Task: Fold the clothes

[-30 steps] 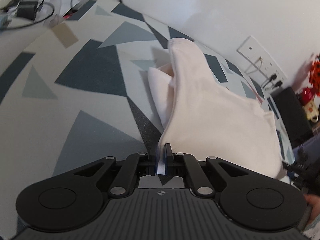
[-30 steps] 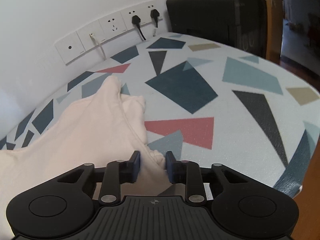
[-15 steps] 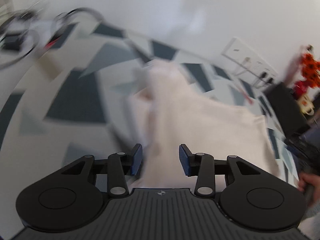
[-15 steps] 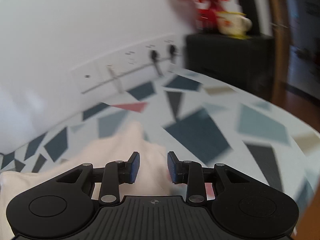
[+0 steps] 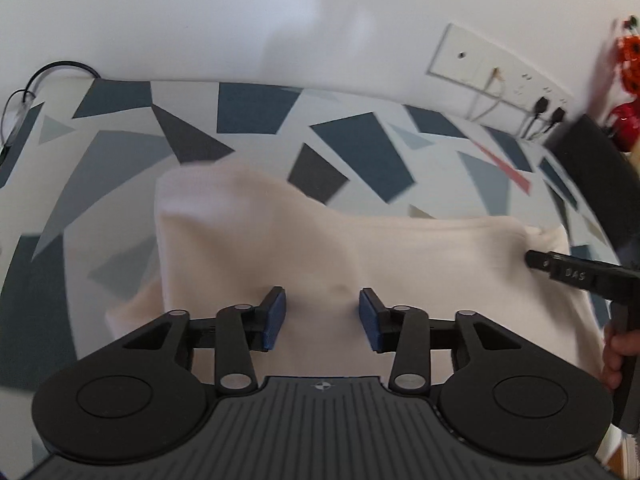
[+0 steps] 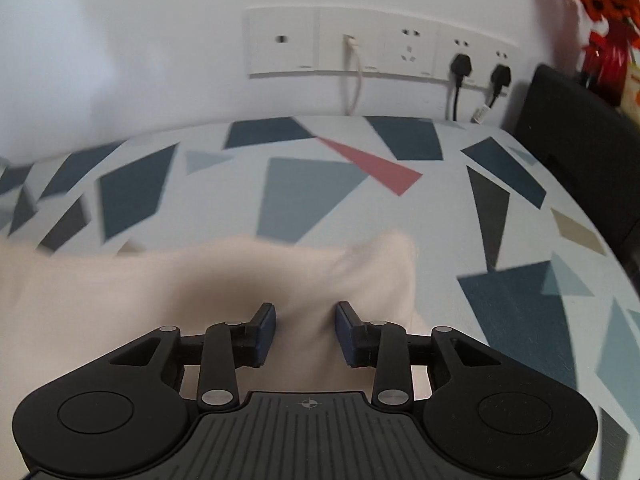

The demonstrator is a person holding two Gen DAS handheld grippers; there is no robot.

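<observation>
Jaws opening on both grippers (image 5: 322,316) (image 6: 306,334) — cream garment (image 5: 360,248) below, ungripped.

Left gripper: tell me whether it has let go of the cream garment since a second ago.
Yes. The left gripper has released the cream garment; its jaws are opening.

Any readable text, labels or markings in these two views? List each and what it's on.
"DAS": embossed on the right gripper's black finger in the left wrist view; blurred, so an uncertain reading.
Small print along the lower edge of the wall socket plates: too small to read.
Nothing else legible.
</observation>
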